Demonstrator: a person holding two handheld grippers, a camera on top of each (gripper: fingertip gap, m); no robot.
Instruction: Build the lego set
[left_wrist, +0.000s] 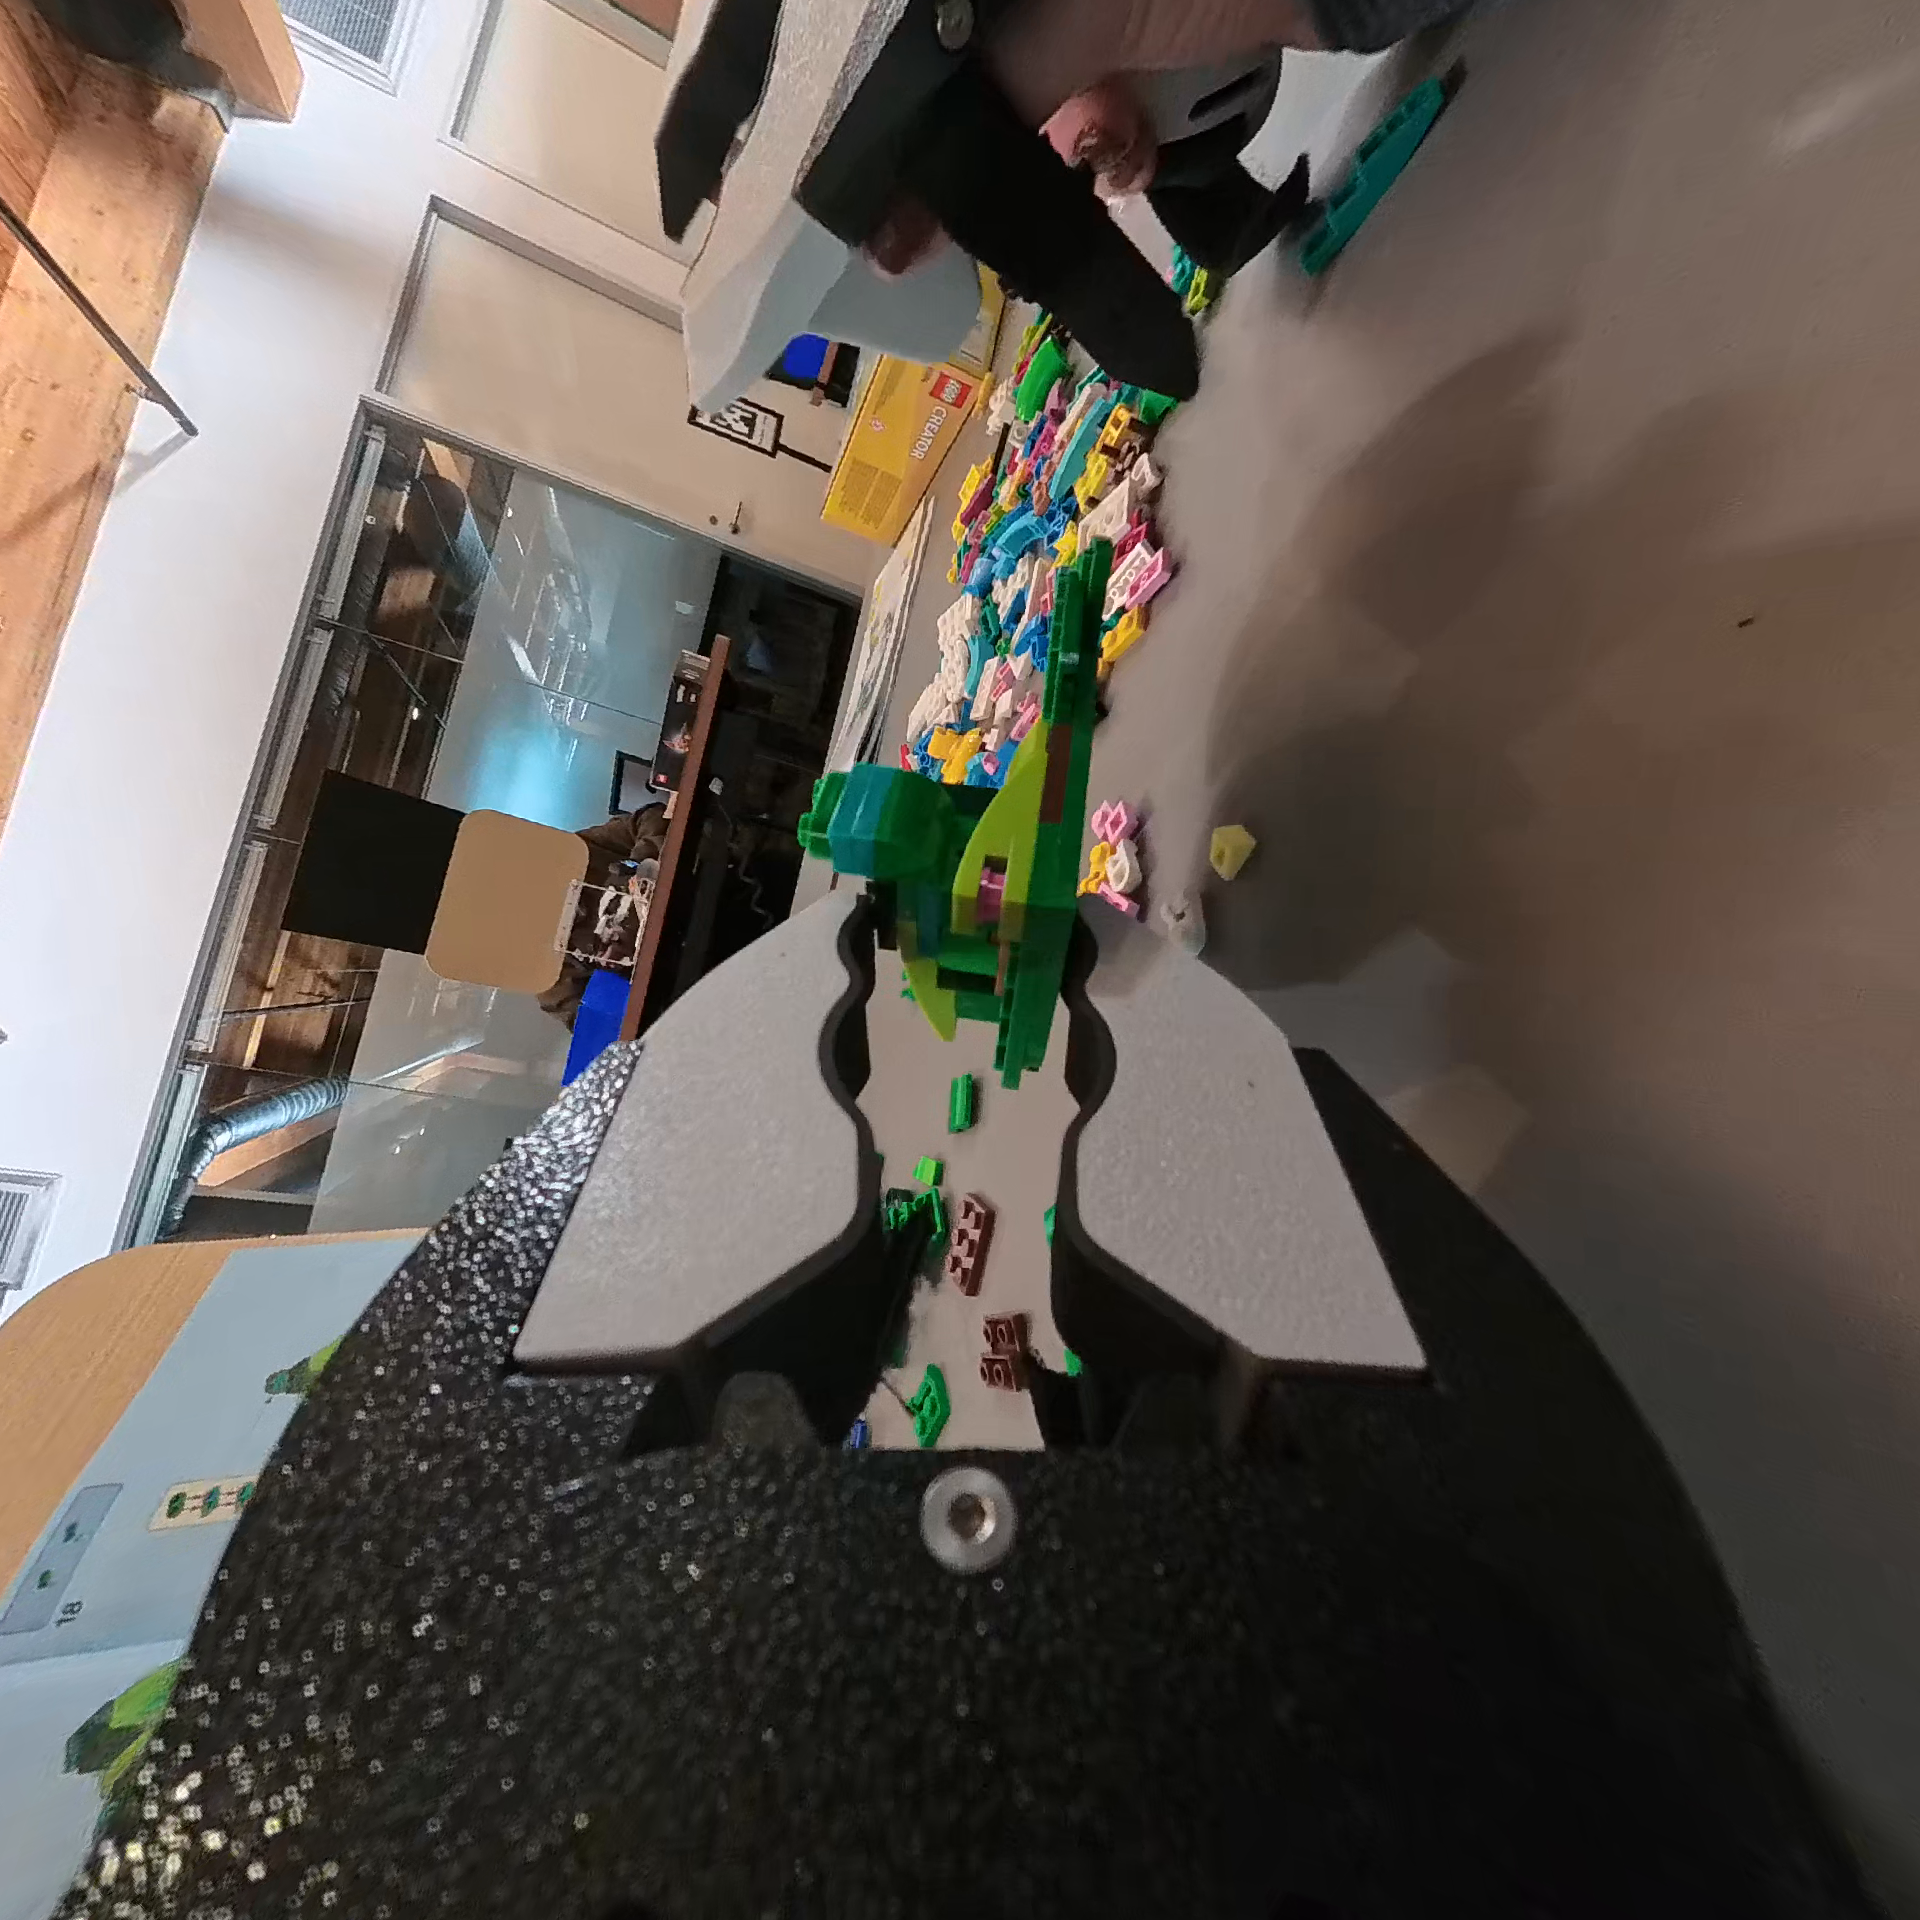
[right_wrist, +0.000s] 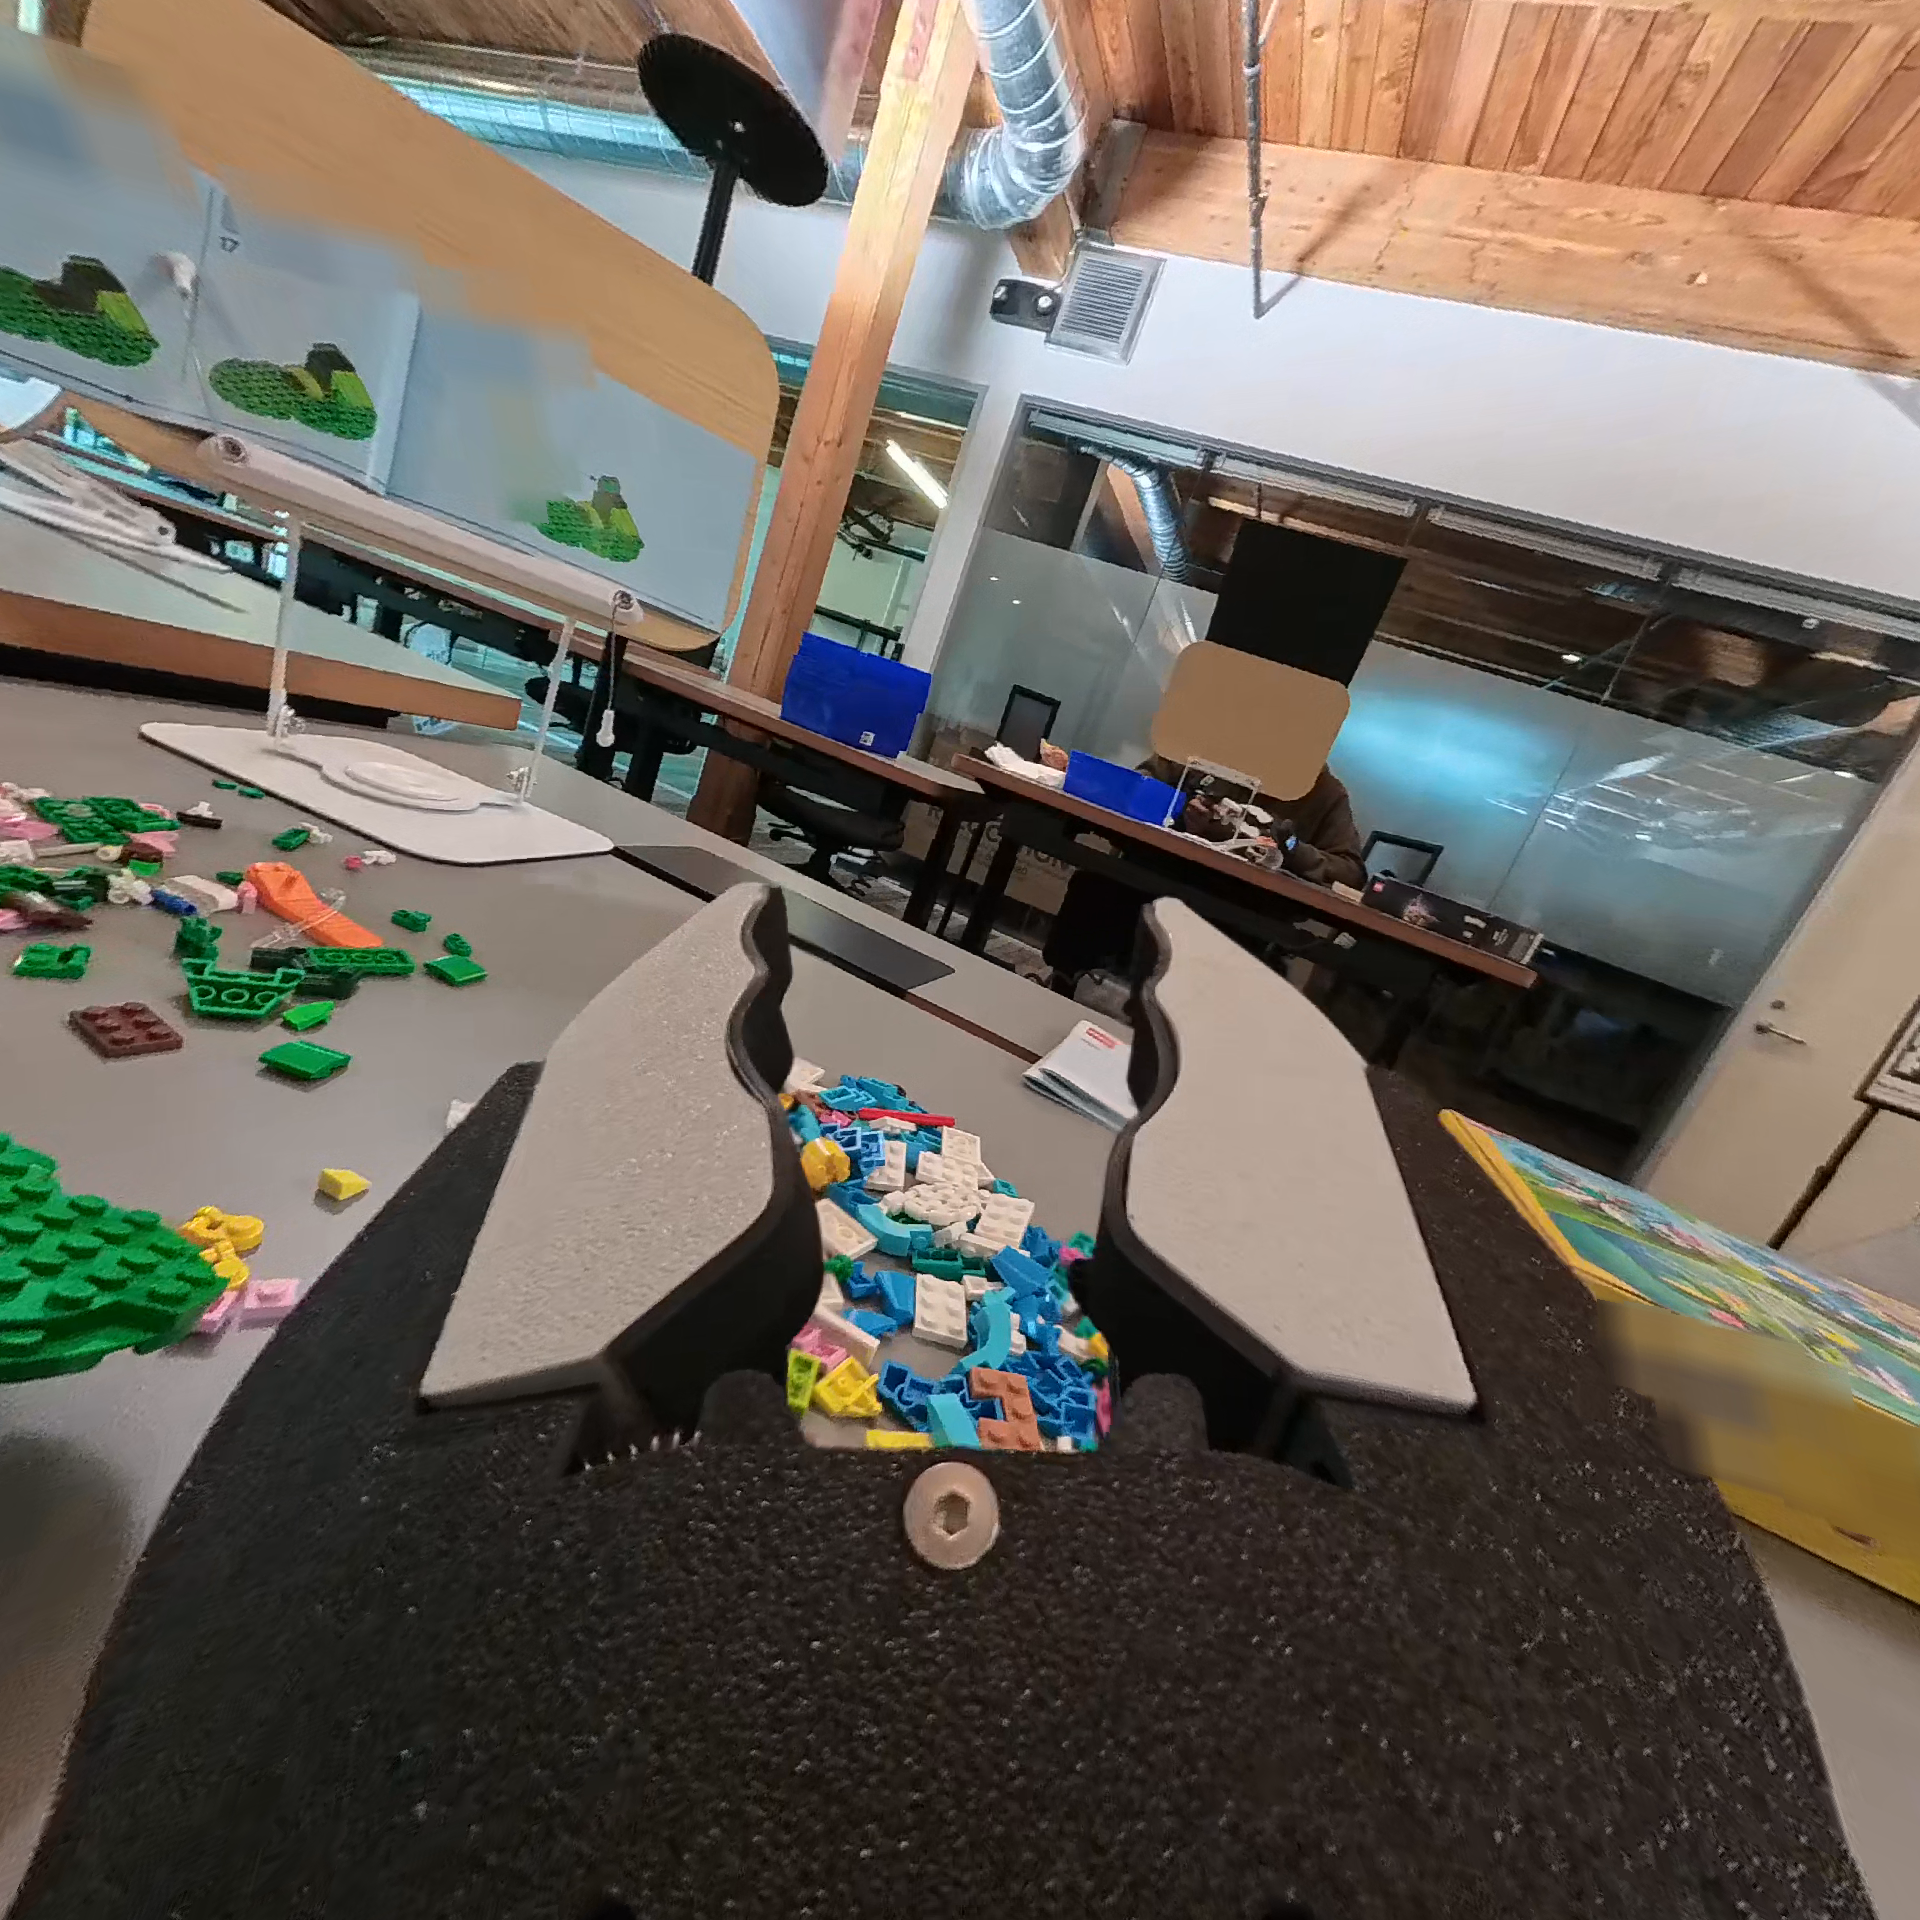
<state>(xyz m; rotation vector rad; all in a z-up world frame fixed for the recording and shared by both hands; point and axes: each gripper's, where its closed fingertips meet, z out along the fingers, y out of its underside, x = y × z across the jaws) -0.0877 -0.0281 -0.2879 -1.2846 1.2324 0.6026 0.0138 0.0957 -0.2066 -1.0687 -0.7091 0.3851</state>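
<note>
left gripper (left_wrist: 971, 940) fingers clamp green model's (left_wrist: 1023, 883) edge

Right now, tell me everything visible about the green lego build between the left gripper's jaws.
The green lego build is a partly assembled plastic model: a flat dark green studded base plate seen edge-on, stacked green bricks, lime sloped pieces, a teal block on top and small pink and brown bits. In the left wrist view the left gripper has its jaws on either side of it, apparently gripping. The pile of loose bricks lies right behind it on the grey table.
</note>
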